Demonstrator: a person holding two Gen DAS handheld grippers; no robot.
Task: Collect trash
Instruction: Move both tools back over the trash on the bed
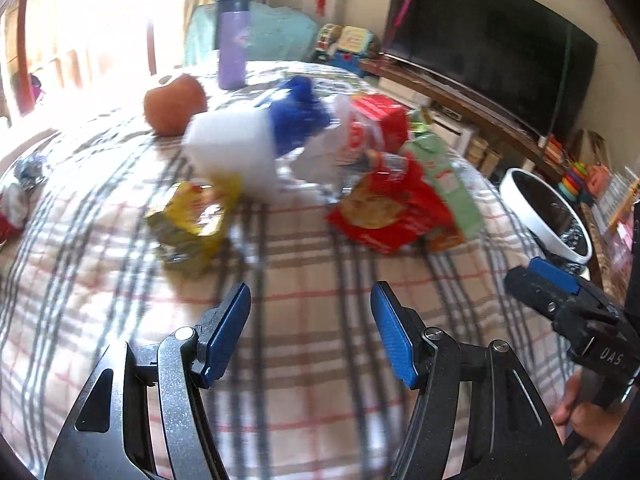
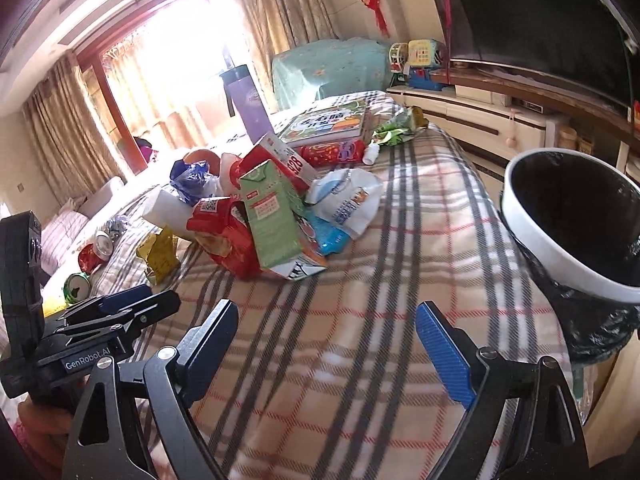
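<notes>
A pile of trash lies on the plaid-covered table (image 1: 312,288): a red snack bag (image 1: 384,208), a green carton (image 1: 444,176), a yellow wrapper (image 1: 188,220), a white block (image 1: 232,152) and a blue plastic bag (image 1: 296,116). In the right wrist view the green carton (image 2: 272,212), red bag (image 2: 224,232) and a white-blue pouch (image 2: 348,200) show. A white-rimmed bin with a black liner (image 2: 576,216) stands off the table's right edge. My left gripper (image 1: 310,332) is open and empty, short of the pile. My right gripper (image 2: 326,352) is open and empty.
A purple bottle (image 1: 232,44) and an orange fruit (image 1: 176,104) stand behind the pile. Cans (image 2: 92,256) lie at the table's left. A picture book (image 2: 332,120) lies at the far end. A TV (image 1: 488,44) on a low cabinet is at the right.
</notes>
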